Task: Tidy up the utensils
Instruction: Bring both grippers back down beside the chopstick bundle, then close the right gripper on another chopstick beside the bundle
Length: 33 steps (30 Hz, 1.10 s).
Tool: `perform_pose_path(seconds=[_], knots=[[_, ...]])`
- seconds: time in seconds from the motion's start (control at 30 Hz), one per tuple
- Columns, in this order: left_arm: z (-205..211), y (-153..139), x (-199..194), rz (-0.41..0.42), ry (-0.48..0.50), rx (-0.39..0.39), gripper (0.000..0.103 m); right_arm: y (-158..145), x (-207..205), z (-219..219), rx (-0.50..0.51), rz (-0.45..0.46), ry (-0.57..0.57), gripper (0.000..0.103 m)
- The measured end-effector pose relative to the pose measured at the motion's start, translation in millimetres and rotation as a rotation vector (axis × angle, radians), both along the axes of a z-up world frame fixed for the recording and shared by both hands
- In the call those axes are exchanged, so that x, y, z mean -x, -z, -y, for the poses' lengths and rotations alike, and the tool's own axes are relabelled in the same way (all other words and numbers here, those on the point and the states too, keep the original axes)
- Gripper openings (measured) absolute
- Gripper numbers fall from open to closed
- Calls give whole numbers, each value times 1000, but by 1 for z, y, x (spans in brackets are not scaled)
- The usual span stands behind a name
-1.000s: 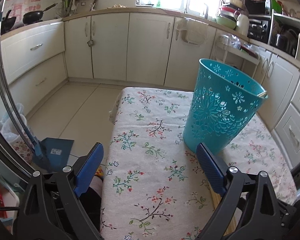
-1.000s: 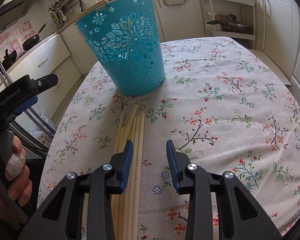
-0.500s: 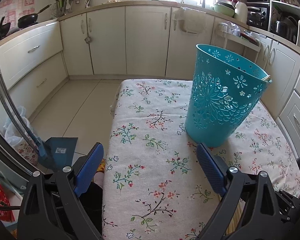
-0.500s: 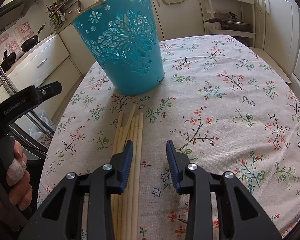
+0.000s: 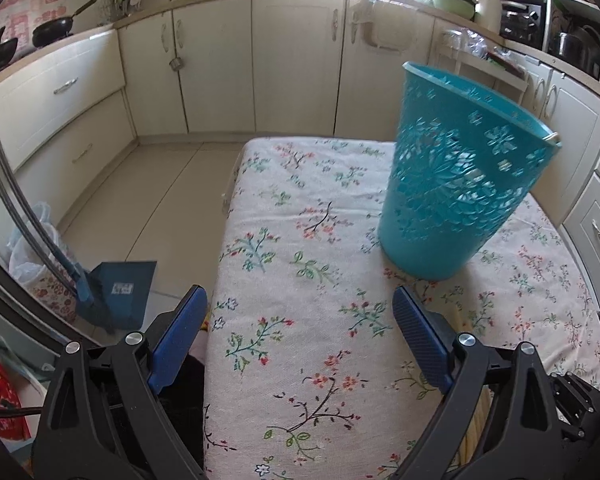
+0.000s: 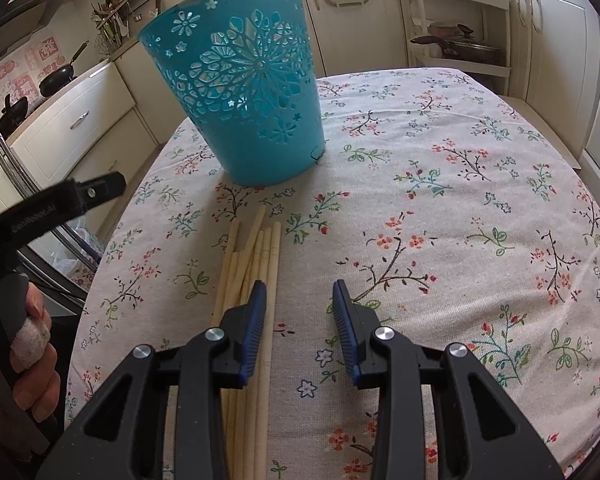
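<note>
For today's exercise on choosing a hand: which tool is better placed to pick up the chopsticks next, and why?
The right tool. It hangs open just beside the chopsticks lying before the teal basket. The left tool is also open, but over bare tablecloth.

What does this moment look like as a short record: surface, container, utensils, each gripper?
surface: table with floral cloth
container: teal basket, upright on the cloth; a light stick tip shows at its rim
utensils: chopsticks, loose bundle flat on the cloth, near side of the basket
left gripper: open, empty, over the table's left edge
right gripper: open, empty, left finger over the chopsticks
</note>
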<state>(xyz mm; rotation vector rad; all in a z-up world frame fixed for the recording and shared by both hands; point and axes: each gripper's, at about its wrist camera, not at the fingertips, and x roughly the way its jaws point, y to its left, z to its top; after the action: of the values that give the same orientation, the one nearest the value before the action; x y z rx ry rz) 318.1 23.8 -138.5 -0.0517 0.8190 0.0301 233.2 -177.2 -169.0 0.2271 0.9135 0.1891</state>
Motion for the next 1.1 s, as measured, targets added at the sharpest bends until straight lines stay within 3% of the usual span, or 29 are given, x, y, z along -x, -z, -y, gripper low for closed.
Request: perform_pose_path(seconds=[0.43,0.53,0.63,0.73,0.83,0.97,1.1], knots=[[5,14,-6,-54,14,-19,90,1,-6,-9,69,6,-29,31],[10,19,-6,-77,44,-18,90,-1,-6,-11,91,9,-50,25],[20,25,-7,-108,99,-15,90,-1,-6,-16,167,-3,-76,10],[34,32,-4,-135,161,-20,90,-1,-3,-11,177,-9,-95,9],[48,38,-1,-152,200,-35,90,0,-1,-2,141,-21,-84,9],[53,43,1,-168,183,-41,90,-4,0,7,-6,-12,-79,13],[45,43,0,-170,143,-17,90,-5,-5,0,-4,-4,-94,13]])
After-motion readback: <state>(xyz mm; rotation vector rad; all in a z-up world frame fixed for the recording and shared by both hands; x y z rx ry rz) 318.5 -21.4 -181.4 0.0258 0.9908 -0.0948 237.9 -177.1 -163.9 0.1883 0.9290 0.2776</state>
